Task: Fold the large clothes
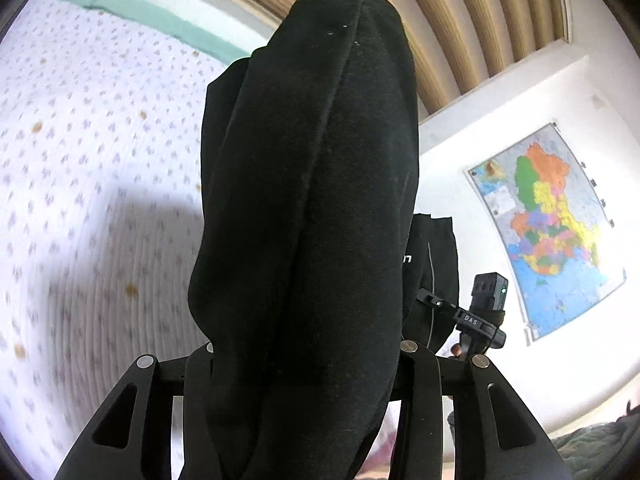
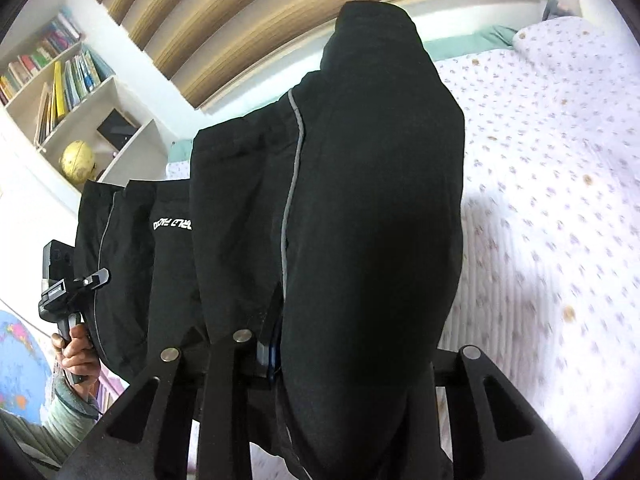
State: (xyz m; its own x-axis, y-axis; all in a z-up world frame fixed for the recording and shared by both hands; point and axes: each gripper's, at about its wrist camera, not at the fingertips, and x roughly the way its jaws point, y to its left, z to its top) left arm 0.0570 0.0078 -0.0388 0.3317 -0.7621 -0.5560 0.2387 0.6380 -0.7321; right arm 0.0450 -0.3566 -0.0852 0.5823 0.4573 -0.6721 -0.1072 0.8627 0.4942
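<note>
Black garment (image 1: 304,208) drapes over both cameras, hiding the fingertips in each view. Left gripper (image 1: 304,360) jaws closed on the cloth; right gripper (image 2: 320,344) jaws likewise clamped on it, exact gap hidden. Garment hangs lifted above the bed (image 1: 80,160), spanning both grippers. Left wrist view alone shows a wall map (image 1: 548,232) and the right gripper's body. Right wrist view alone shows white lettering (image 2: 173,224), grey piping, left hand (image 2: 76,348), bookshelf (image 2: 60,80), globe (image 2: 78,160).
</note>
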